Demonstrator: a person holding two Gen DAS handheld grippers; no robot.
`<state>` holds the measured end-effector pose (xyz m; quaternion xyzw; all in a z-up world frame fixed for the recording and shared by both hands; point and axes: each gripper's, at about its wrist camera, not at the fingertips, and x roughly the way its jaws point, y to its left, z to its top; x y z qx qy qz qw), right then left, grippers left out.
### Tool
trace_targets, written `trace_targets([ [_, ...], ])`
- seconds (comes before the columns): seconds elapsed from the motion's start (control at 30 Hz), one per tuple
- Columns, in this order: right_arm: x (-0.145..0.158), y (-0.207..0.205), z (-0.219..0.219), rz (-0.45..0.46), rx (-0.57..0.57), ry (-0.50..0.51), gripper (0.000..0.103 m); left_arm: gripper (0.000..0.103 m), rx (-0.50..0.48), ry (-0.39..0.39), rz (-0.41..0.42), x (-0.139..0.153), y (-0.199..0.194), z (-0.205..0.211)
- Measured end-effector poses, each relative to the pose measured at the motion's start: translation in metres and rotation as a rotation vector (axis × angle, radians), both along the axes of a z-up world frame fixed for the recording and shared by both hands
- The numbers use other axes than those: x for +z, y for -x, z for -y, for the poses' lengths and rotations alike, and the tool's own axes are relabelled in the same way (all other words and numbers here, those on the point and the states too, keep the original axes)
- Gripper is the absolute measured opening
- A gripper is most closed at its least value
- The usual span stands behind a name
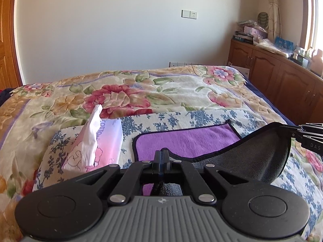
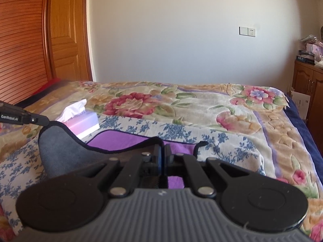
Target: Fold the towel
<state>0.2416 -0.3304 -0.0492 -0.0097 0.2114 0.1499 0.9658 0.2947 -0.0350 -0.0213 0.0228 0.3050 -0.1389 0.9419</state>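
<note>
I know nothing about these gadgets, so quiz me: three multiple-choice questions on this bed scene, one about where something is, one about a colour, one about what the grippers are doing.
1. Where is the tissue box relative to the towel, seen from the left wrist camera?
A. to its left
B. on top of it
C. to its right

2. What colour is the towel's upper face?
A. green
B. purple
C. white

3. What state are the two grippers in?
A. both wide open
B. one open, one shut
C. both shut on the towel's edge

Answers:
1 A, the box sits on the blue-flowered cloth left of the towel.
2 B, purple above, grey on the lifted underside.
3 C, the left gripper and right gripper each pinch the black hem.
</note>
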Motion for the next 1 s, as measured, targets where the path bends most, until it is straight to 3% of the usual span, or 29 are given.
trace_targets([
  [0.47, 0.005, -0.040, -0.001, 0.020, -0.001, 0.044, 0.003, 0.000, 0.048, 0.050, 0.017, 0.004, -0.043, -0.011],
  [1.0, -0.004, -0.074, 0.007, 0.011, -0.039, 0.048, 0.003, 0.000, 0.042, 0.005, 0.028, 0.000, -0.088, 0.001],
])
